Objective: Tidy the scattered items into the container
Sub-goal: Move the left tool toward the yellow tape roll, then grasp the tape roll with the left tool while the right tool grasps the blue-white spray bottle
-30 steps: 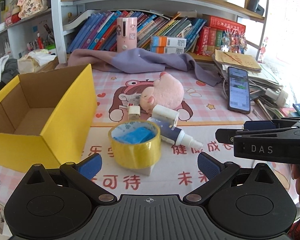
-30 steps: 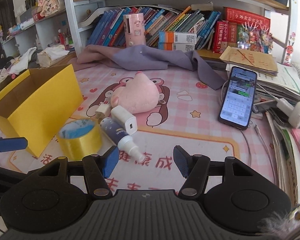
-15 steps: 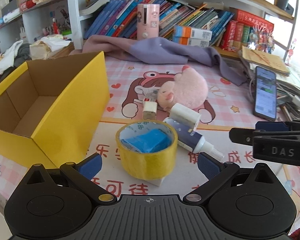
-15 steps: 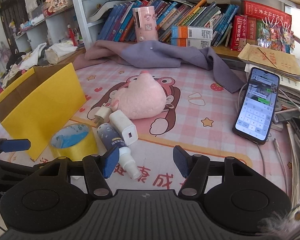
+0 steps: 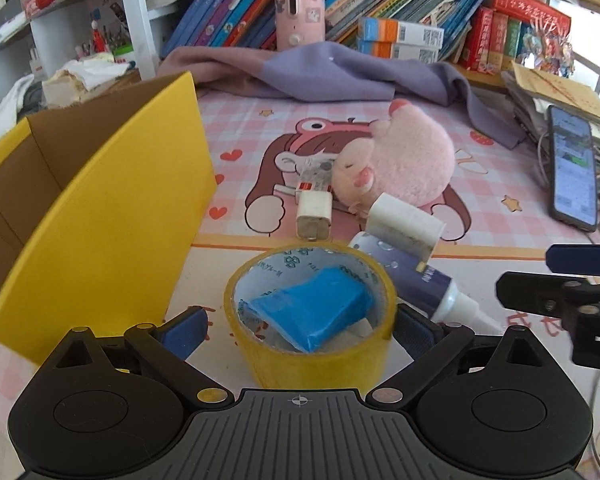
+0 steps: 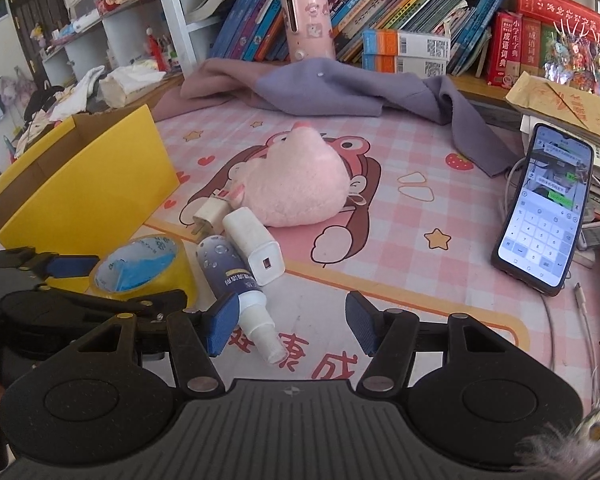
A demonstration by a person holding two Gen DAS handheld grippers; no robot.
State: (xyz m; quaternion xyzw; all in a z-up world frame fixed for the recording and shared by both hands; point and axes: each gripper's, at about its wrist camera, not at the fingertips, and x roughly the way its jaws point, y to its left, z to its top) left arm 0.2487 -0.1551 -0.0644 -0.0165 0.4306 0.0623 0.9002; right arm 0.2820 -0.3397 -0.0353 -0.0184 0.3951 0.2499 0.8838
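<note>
Tape roll (image 5: 312, 320) | on mat (image 5: 236, 152) near front edge, just right of yellow box (image 5: 100, 216), blue wad inside | light, stiff ring, slick film; pinch across outer wall | left gripper (image 5: 300, 328) jaws apart, straddling roll, not clamped | right gripper (image 6: 288, 330) apart, empty, by spray bottle (image 6: 236, 280)

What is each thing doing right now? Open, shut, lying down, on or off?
Yellow box: open, nothing visible inside.
Tape roll: flat, hole up, blue thing inside.
Spray bottle: lying down.
White charger: lying on the bottle.
Pink plush: lying on the mat.
Phone: screen on.
Left gripper: open around the tape roll.
Right gripper: open, holding nothing.
</note>
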